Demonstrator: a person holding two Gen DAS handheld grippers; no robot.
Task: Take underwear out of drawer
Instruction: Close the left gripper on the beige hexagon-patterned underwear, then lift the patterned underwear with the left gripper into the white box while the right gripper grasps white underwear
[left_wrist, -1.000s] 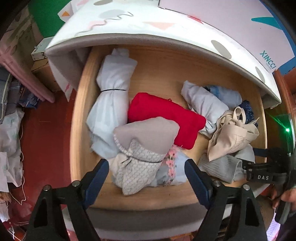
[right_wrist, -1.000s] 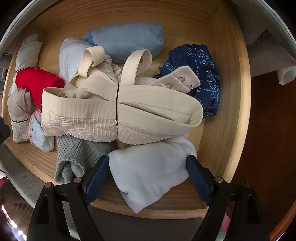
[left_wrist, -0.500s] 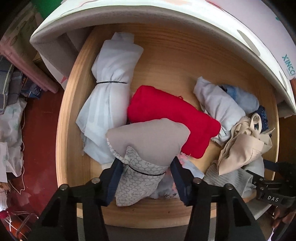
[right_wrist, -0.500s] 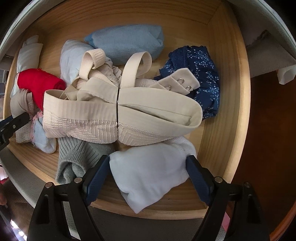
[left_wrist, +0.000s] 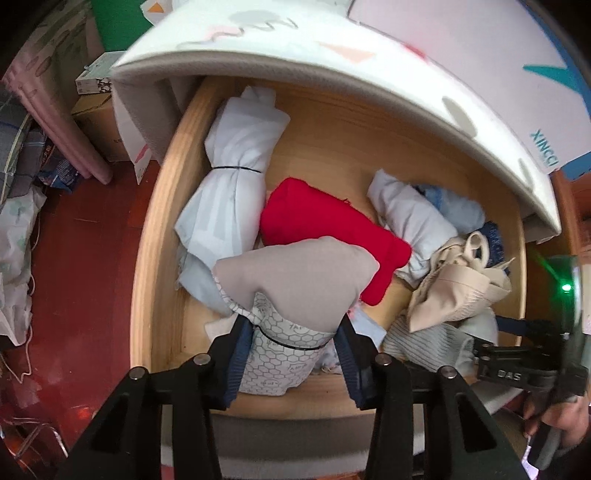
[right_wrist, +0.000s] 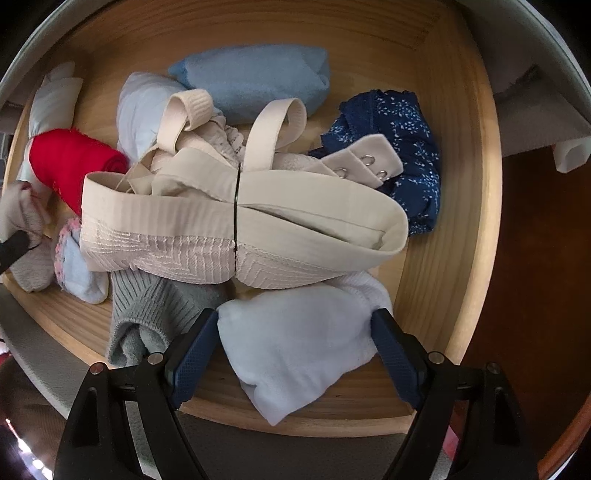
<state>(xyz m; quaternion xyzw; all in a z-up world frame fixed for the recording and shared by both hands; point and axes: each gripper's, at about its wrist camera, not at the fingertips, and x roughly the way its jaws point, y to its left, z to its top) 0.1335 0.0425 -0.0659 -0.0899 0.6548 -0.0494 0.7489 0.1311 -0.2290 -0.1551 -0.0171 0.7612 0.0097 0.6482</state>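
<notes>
Underwear lies bundled in the open wooden drawer (left_wrist: 155, 258), and your left hand-held gripper (left_wrist: 293, 350) is closing its jaws on the grey bundle (left_wrist: 295, 280) with the honeycomb print, at the drawer's front edge beside the red roll (left_wrist: 325, 225). Your right hand-held gripper (right_wrist: 295, 339) points down over the pale blue-white bundle (right_wrist: 295, 343), jaws wide apart on either side of it, just below the cream bra (right_wrist: 236, 221).
</notes>
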